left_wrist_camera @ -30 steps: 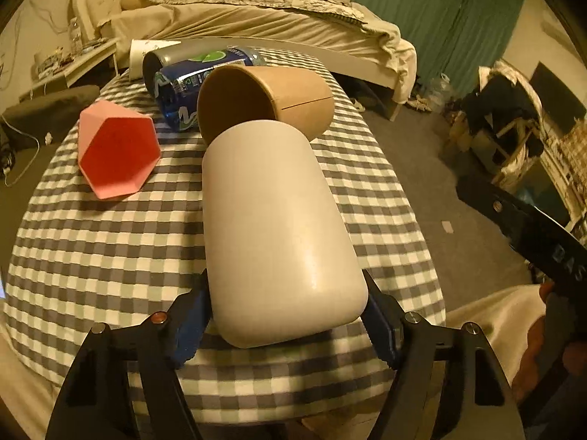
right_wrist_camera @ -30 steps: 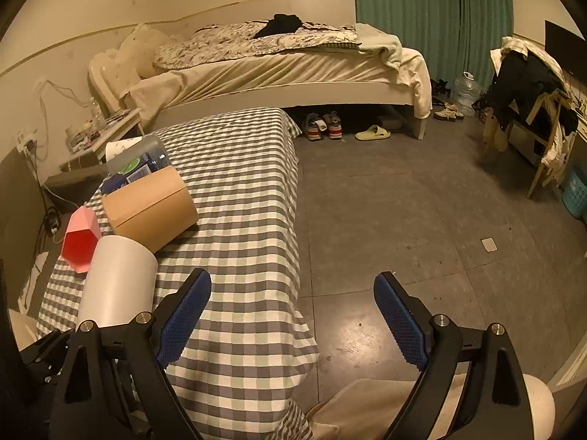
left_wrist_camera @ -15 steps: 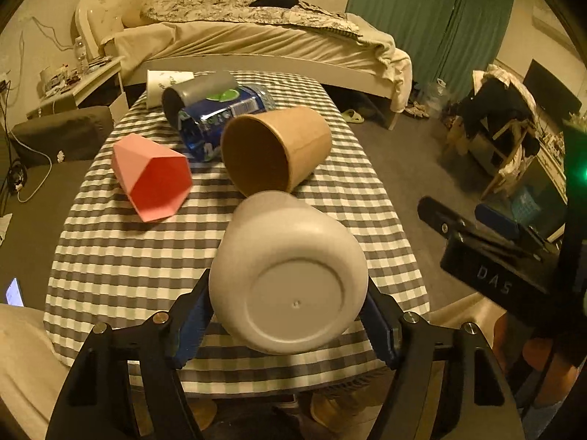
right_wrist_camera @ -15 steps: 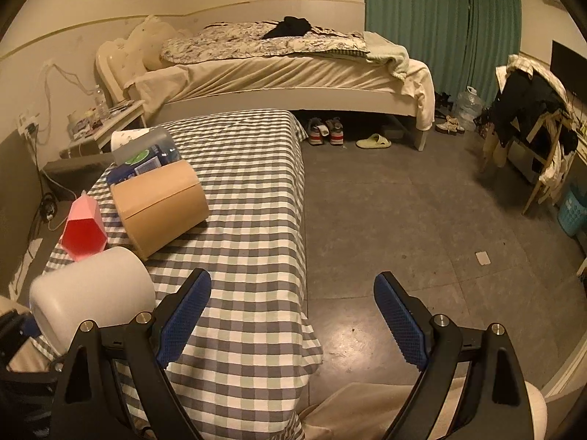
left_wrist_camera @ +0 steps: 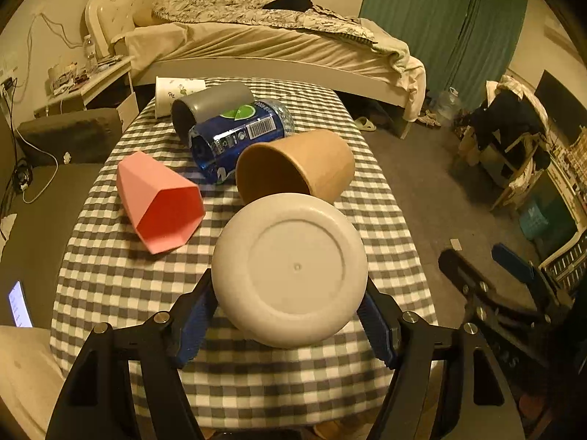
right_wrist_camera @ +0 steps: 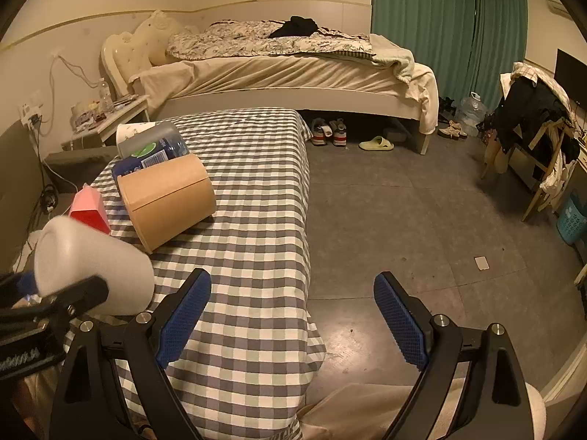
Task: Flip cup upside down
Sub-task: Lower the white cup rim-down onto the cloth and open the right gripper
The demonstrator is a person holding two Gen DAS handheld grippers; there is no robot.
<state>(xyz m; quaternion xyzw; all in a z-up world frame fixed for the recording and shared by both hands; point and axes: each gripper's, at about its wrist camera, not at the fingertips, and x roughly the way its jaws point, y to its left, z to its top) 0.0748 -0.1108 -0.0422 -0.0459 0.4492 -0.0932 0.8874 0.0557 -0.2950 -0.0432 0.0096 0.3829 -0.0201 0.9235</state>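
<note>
My left gripper (left_wrist_camera: 286,315) is shut on a white cup (left_wrist_camera: 290,271). The cup's flat base faces the left wrist camera and its mouth points away, toward the table. In the right wrist view the same white cup (right_wrist_camera: 91,264) is tilted, held just above the near end of the checked tablecloth (right_wrist_camera: 256,220). My right gripper (right_wrist_camera: 291,319) is open and empty, over the table's right edge and the floor.
On the checked table (left_wrist_camera: 110,275) lie a pink hexagonal cup (left_wrist_camera: 157,201), a brown paper cup (left_wrist_camera: 293,168), a blue can-like cup (left_wrist_camera: 238,135), a grey cup (left_wrist_camera: 212,106) and a white printed cup (left_wrist_camera: 176,91), all on their sides. A bed (right_wrist_camera: 293,69) stands behind.
My left gripper has turned the white cup from lying lengthwise to base toward the camera, and lifted back from the table. The right gripper stays open and has barely moved.
</note>
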